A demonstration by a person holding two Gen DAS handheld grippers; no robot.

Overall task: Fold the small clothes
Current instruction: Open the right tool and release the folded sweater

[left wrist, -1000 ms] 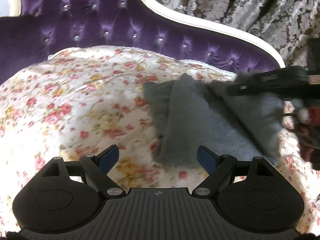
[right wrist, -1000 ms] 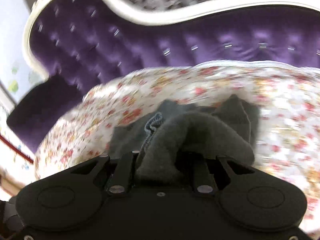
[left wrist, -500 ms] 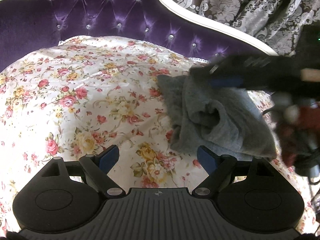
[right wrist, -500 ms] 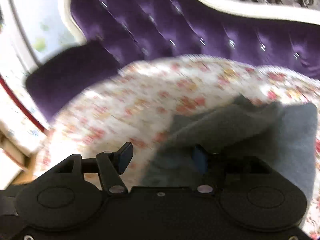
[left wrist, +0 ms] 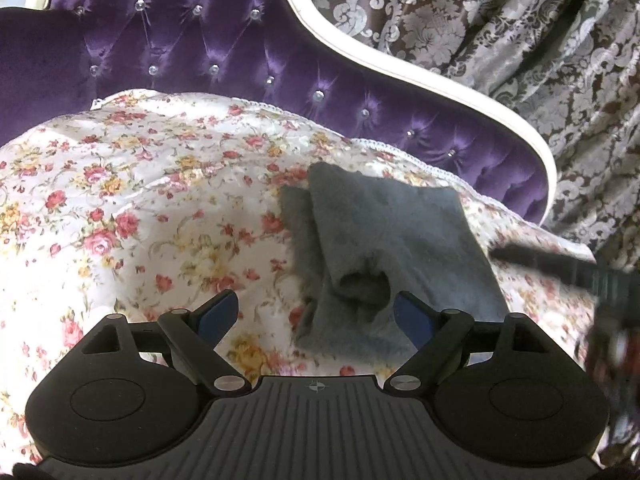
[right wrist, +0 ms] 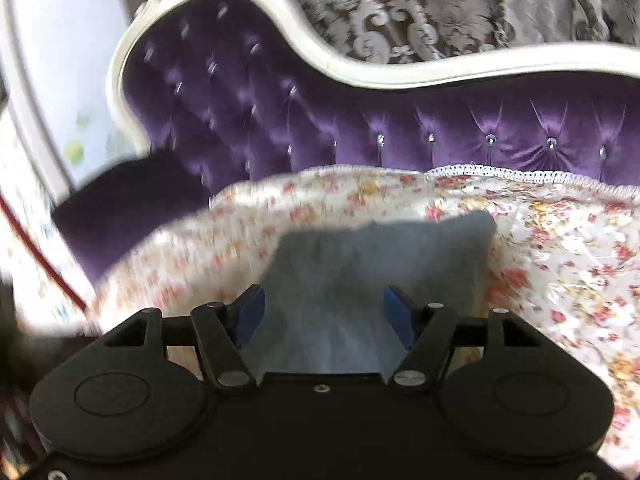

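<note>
No legible text, labels or numbers anywhere; only a small round emblem moulded on my left gripper's body.

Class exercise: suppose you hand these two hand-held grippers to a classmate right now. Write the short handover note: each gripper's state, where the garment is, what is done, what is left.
Left hand-held gripper: open, empty, hovering at the near edge of the grey fleece garment.
Right hand-held gripper: open, holding nothing; the garment lies between and beyond its fingers, and the view is motion-blurred.
Garment: lying on the floral cover of the purple tufted sofa, folded over into a rough rectangle.
Done: at least one fold is laid.
Left: a layer sticks out on the left side and a bunched pocket shows at the near edge; tidy these, probably with one more fold.
</note>
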